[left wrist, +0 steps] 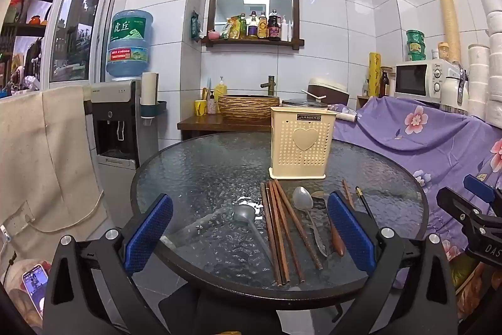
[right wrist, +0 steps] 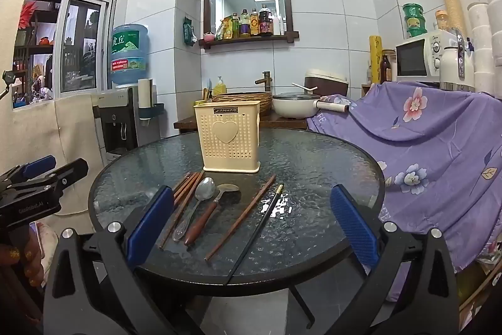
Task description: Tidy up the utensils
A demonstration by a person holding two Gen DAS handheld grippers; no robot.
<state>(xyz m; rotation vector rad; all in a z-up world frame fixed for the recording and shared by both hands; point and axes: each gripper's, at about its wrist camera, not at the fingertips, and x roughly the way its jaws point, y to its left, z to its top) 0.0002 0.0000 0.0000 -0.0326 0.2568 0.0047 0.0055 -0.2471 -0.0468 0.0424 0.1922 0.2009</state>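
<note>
We hold the left gripper (left wrist: 249, 233) and the right gripper (right wrist: 249, 228) low at the near edge of the glass table (left wrist: 194, 178), both with jaws wide apart and nothing between them. To start well, we should single out one piece, perhaps the lone black chopstick (right wrist: 255, 226), and pinch it mid-shaft before lifting it to the cream holder (right wrist: 228, 136). The brown chopsticks (left wrist: 279, 228) and spoons (left wrist: 306, 211) lie flat just ahead of the pads, in front of the holder, which seems empty.
</note>
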